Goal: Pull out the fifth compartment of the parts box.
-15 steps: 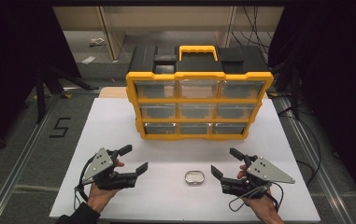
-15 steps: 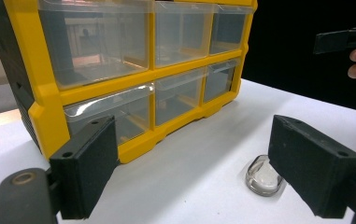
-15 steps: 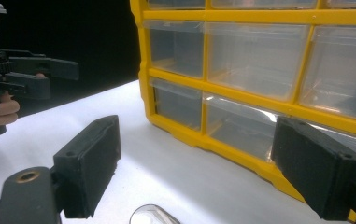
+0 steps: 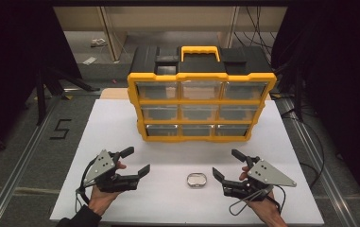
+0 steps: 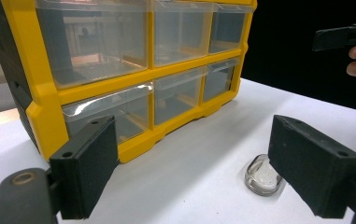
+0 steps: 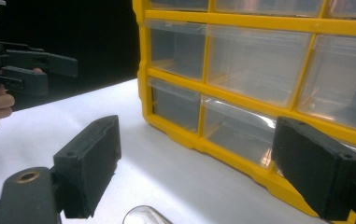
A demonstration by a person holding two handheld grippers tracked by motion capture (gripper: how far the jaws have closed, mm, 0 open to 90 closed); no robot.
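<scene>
— Dish [image 4: 197, 180], the small clear one, where does it lie?

— On the white worktop [image 4: 121, 123], between the two grippers, in front of the yellow drawer box [image 4: 201, 106]. Its long axis runs left to right in the high view.

— Which gripper is nearer?

— I judge the right gripper [image 4: 228, 166] a little nearer; the dish is to the left of its fingers. The left gripper [image 4: 135, 160] has it to the right, further off.

— And the fingers?

— Both pairs stand wide and hold nothing.

— Any writing?

— Only a "5" [image 4: 60, 128] on the floor.
</scene>
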